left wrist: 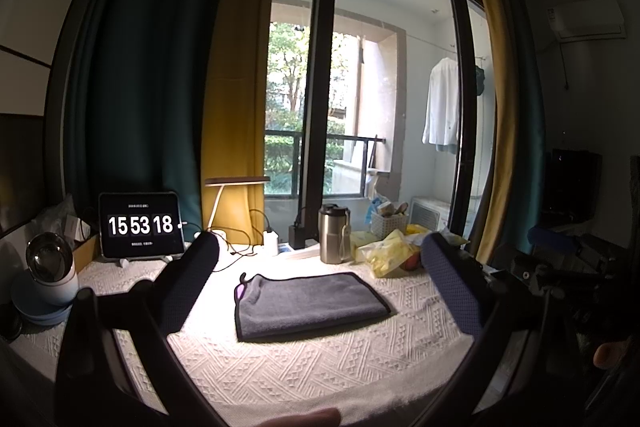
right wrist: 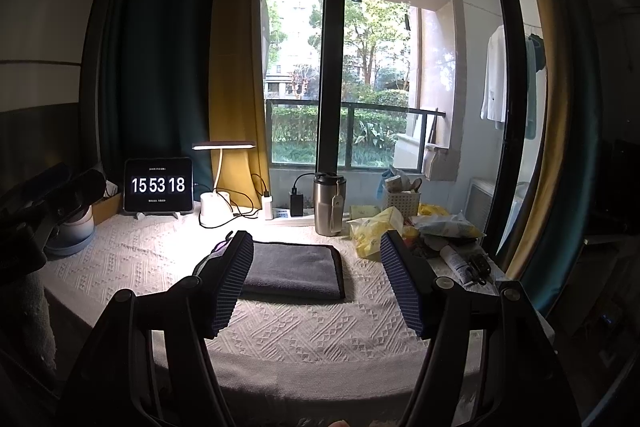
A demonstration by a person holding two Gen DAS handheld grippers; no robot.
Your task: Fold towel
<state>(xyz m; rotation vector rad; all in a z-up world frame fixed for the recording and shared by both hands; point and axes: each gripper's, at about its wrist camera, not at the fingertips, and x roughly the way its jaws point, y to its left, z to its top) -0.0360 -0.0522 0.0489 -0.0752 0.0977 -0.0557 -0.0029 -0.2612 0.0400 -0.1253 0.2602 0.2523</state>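
Note:
A dark grey towel (left wrist: 308, 305) with black edging lies folded into a flat rectangle on the white knitted tablecloth (left wrist: 304, 371). It also shows in the right wrist view (right wrist: 296, 269). My left gripper (left wrist: 320, 255) is open and empty, held above the near side of the towel. My right gripper (right wrist: 316, 247) is open and empty, with its left finger (right wrist: 232, 279) in front of the towel's left end. Neither gripper touches the towel.
A tablet clock (left wrist: 141, 225), a desk lamp (right wrist: 218, 179), a steel mug (left wrist: 334, 233), chargers and cables line the back edge. Yellow bags (left wrist: 386, 253) and a white basket (right wrist: 402, 203) sit back right. A round white device (left wrist: 50, 269) stands at left.

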